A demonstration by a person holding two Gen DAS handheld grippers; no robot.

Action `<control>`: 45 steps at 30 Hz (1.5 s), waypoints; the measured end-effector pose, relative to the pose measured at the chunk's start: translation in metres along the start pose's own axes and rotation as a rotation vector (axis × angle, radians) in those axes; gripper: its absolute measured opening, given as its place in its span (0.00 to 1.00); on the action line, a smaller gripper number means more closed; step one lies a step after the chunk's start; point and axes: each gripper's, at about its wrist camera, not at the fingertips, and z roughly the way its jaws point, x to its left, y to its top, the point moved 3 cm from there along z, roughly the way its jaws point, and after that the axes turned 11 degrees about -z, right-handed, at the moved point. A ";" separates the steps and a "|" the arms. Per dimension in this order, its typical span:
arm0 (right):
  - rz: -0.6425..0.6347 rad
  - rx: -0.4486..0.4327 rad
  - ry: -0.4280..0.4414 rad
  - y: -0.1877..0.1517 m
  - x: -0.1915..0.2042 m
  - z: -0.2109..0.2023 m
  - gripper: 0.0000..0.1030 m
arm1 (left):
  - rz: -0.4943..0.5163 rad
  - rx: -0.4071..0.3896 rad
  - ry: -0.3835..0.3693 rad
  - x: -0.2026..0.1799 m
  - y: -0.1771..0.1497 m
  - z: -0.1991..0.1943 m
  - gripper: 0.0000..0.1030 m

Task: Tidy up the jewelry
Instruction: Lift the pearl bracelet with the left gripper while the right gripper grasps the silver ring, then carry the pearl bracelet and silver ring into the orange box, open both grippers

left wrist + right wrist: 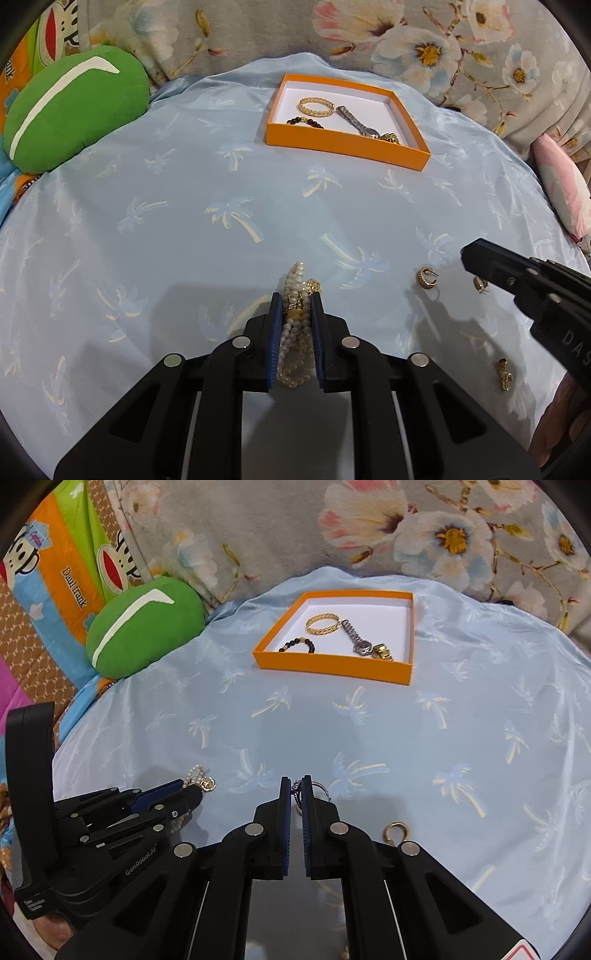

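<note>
An orange tray (343, 143) (325, 664) with a white floor lies at the far side of the blue cloth. It holds a gold bangle (315, 106) (322, 624), a dark bead bracelet (305, 121) (297, 645) and a silver and gold watch (360, 123) (364, 646). My left gripper (296, 301) (192, 788) is shut on a pearl necklace (295, 332) (197, 775) low over the cloth. My right gripper (296, 786) (476, 258) is shut on a small chain with rings (295, 788). Gold earrings lie loose: one (426, 278), another (480, 284), a third (505, 374). A gold hoop (397, 832) lies beside my right gripper.
A green cushion (70, 110) (144, 626) lies at the far left. Floral bedding (461, 48) rises behind the tray. A pink pillow (561, 192) is at the right edge. A cartoon-print fabric (55, 587) is at the far left.
</note>
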 end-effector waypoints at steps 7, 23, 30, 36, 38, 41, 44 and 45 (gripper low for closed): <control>0.007 -0.035 -0.017 0.007 -0.012 -0.016 0.04 | -0.013 -0.029 -0.030 -0.007 0.009 -0.017 0.14; 0.002 -0.104 -0.047 0.064 -0.055 -0.004 0.04 | 0.027 -0.097 -0.009 -0.035 0.067 -0.007 0.14; 0.005 -0.121 -0.064 0.086 -0.072 0.009 0.04 | 0.031 -0.120 0.014 -0.037 0.095 0.008 0.14; -0.002 -0.124 -0.073 0.090 -0.076 0.015 0.04 | -0.006 -0.135 0.033 -0.018 0.108 0.008 0.14; -0.006 -0.129 -0.077 0.095 -0.078 0.017 0.04 | -0.020 -0.135 0.039 -0.011 0.113 0.008 0.14; -0.021 -0.138 -0.086 0.106 -0.080 0.021 0.04 | -0.030 -0.146 0.050 -0.005 0.124 0.006 0.14; -0.039 -0.140 -0.096 0.122 -0.083 0.030 0.04 | -0.017 -0.165 0.061 -0.007 0.137 0.008 0.14; -0.043 -0.142 -0.099 0.127 -0.084 0.033 0.04 | -0.013 -0.171 0.063 -0.008 0.143 0.010 0.14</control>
